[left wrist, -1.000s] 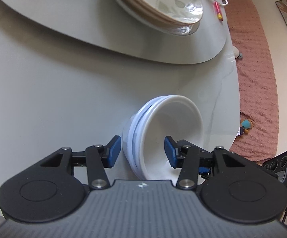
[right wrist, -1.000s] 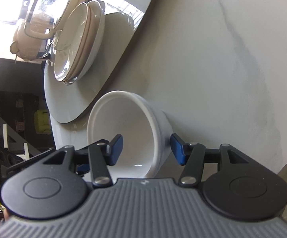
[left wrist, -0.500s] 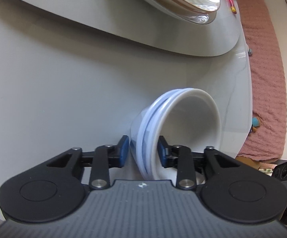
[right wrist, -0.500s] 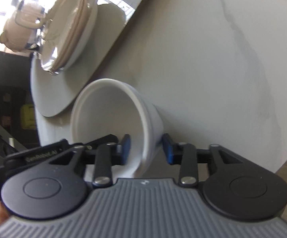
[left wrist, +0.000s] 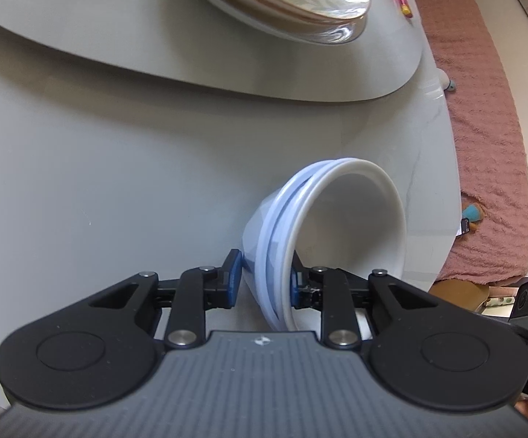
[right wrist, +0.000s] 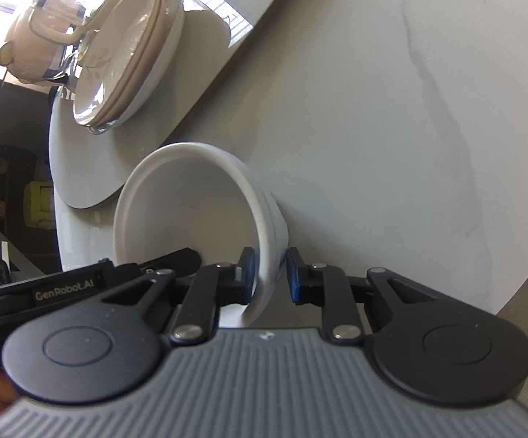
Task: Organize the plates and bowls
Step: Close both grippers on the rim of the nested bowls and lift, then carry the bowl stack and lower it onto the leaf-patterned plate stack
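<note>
Gripping the bowl stack (left wrist: 340,233) by opposite rims: left gripper (left wrist: 262,283) and right gripper (right wrist: 267,273) both pinched on a wall, bowls directly ahead, plates (right wrist: 125,62) far beyond.

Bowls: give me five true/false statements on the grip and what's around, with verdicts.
1. The left gripper is clamped on the bowls' rim, one finger inside, one outside. True.
2. The right gripper is wide open and clear of the bowls. False: its fingers straddle the rim wall, closed in on it.
3. It is a single bowl. False: the left wrist view shows several nested rims.
4. A stack of plates sits on the raised round platform. True.
5. The bowls hold food. False: the top bowl's inside is bare white.
</note>
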The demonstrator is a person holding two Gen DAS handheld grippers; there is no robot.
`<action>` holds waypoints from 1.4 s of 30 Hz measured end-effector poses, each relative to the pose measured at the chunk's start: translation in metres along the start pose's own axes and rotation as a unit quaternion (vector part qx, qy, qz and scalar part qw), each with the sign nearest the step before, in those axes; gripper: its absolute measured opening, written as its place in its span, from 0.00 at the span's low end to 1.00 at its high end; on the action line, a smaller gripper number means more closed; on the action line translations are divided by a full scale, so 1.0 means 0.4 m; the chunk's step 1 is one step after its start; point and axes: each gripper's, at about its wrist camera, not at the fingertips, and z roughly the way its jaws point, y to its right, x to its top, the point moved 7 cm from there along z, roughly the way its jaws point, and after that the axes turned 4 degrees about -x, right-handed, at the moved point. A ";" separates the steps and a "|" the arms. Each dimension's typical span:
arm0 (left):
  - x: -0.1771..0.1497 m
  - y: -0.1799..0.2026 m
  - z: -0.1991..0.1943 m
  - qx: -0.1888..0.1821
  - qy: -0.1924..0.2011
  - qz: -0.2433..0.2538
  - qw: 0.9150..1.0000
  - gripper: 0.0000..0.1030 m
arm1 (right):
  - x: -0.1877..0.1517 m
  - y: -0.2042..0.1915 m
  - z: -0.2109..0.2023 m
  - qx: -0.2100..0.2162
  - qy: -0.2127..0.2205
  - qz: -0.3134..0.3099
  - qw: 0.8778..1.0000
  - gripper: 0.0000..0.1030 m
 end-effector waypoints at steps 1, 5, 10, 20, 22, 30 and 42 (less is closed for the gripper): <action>0.001 0.005 -0.002 -0.001 0.002 0.001 1.000 0.28 | 0.001 -0.001 -0.004 -0.001 0.004 -0.005 1.000 0.21; 0.003 0.029 -0.014 -0.003 0.006 0.006 1.000 0.28 | 0.008 -0.005 -0.027 -0.003 0.012 -0.016 1.000 0.21; 0.003 0.061 -0.035 -0.010 0.013 0.008 1.000 0.28 | 0.014 -0.007 -0.063 -0.002 0.024 -0.029 0.999 0.21; -0.009 0.096 -0.077 -0.013 0.017 0.013 1.000 0.28 | 0.022 -0.005 -0.121 0.005 0.042 -0.050 0.998 0.21; -0.012 0.107 -0.089 -0.013 0.020 0.015 1.000 0.28 | 0.023 -0.010 -0.135 0.006 0.046 -0.053 0.998 0.21; -0.028 0.161 -0.170 -0.018 0.034 0.024 0.999 0.28 | 0.034 -0.027 -0.216 0.029 0.057 -0.061 0.996 0.21; -0.044 0.199 -0.284 -0.030 0.091 -0.002 0.995 0.28 | 0.060 -0.070 -0.292 0.053 0.065 -0.097 0.992 0.21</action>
